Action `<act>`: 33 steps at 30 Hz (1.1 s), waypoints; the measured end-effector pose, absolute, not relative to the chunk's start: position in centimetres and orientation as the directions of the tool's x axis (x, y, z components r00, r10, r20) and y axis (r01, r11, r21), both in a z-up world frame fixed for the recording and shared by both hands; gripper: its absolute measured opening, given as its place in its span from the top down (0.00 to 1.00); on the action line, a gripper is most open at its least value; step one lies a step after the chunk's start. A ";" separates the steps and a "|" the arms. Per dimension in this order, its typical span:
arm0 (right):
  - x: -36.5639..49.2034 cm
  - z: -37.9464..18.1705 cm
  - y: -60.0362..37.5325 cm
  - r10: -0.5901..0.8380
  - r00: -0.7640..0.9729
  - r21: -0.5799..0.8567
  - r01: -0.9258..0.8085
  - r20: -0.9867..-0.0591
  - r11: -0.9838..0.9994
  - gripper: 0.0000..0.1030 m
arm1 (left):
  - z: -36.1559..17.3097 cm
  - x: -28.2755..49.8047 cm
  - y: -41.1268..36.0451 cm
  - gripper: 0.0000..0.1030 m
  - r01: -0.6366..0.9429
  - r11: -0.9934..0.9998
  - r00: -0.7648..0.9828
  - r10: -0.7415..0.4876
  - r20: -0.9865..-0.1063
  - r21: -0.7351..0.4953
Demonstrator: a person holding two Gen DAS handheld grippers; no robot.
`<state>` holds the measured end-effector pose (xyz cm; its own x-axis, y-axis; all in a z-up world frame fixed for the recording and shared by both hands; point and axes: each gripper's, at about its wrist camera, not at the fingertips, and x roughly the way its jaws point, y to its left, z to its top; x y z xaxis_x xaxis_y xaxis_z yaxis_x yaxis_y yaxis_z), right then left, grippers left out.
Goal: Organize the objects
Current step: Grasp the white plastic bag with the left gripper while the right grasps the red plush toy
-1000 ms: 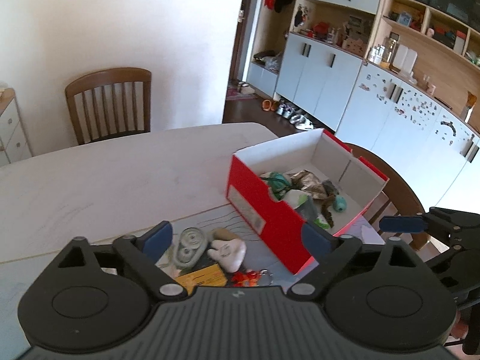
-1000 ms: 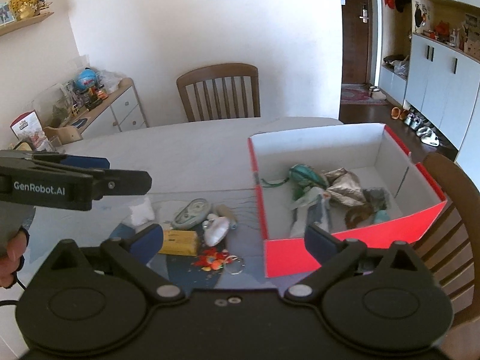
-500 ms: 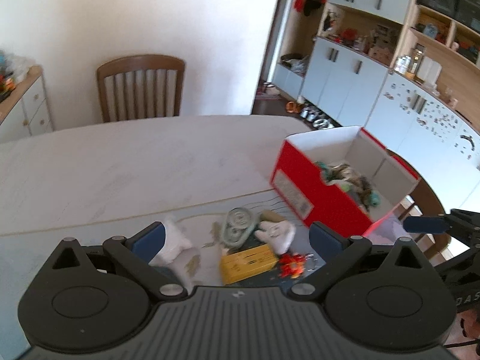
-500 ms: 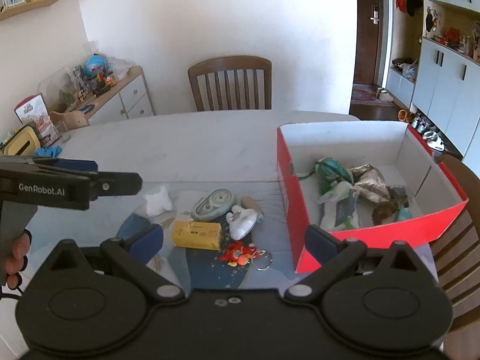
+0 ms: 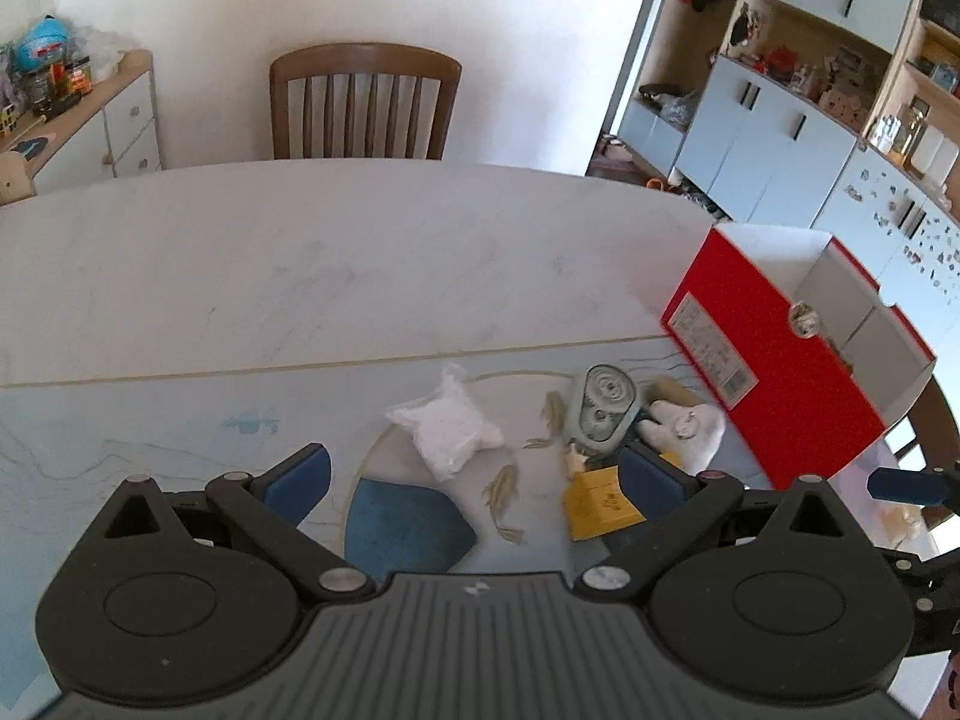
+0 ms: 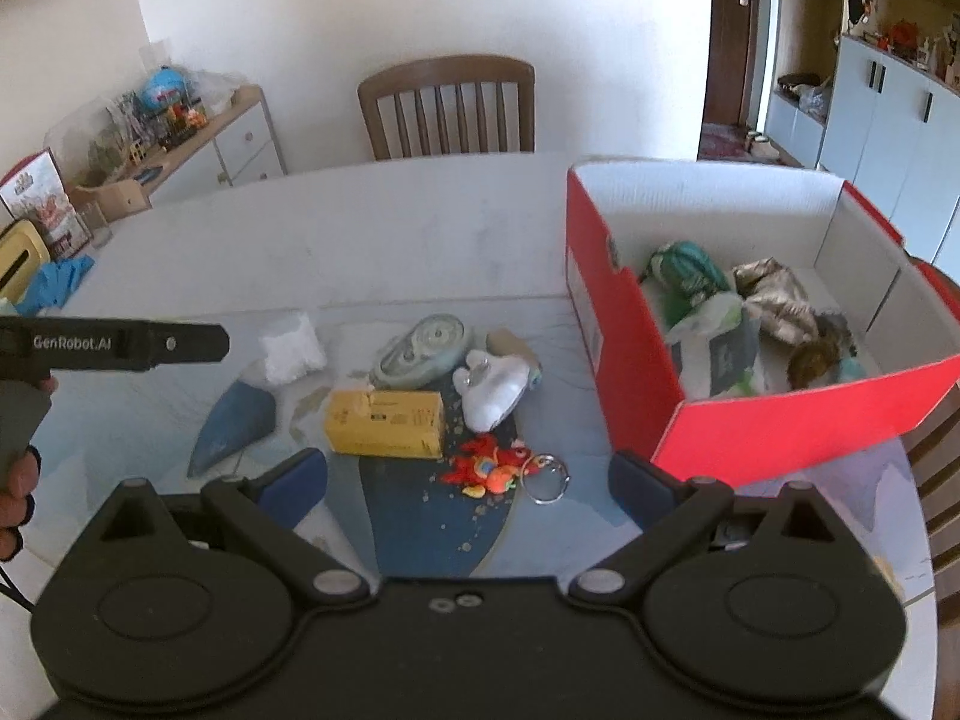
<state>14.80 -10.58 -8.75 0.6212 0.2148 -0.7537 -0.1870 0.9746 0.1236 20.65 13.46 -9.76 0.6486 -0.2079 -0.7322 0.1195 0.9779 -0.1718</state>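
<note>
Left tongs [image 5: 474, 468] spread wide, nothing between them, held over the worktop [image 5: 300, 276] above a white packet [image 5: 447, 429]. Right tongs [image 6: 468, 474] likewise released and empty, at lower centre of their frame. Yellow box [image 6: 384, 423] lies flat mid-frame, long axis running left-right across the right view. Just right of it, a white plush [image 6: 495, 390] angled toward upper right. Red shoebox [image 6: 756, 426] at right, open, long axis running toward the far edge, holding a teal item [image 6: 687, 267].
</note>
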 end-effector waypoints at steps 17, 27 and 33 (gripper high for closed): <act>17.1 -14.1 -9.4 0.162 0.593 0.083 -0.159 -0.789 0.984 0.16 | -15.3 24.8 13.9 0.00 0.156 0.985 0.631 -0.158 -0.760 -0.075; 18.5 -15.8 -8.7 0.157 0.569 0.072 -0.168 -0.807 0.983 0.28 | -16.5 26.0 13.0 0.07 0.212 0.976 0.619 -0.181 -0.764 -0.060; 18.9 -16.3 -8.9 0.176 0.565 0.100 -0.162 -0.806 0.982 0.29 | -16.8 26.6 12.9 0.18 0.227 0.972 0.617 -0.193 -0.763 -0.062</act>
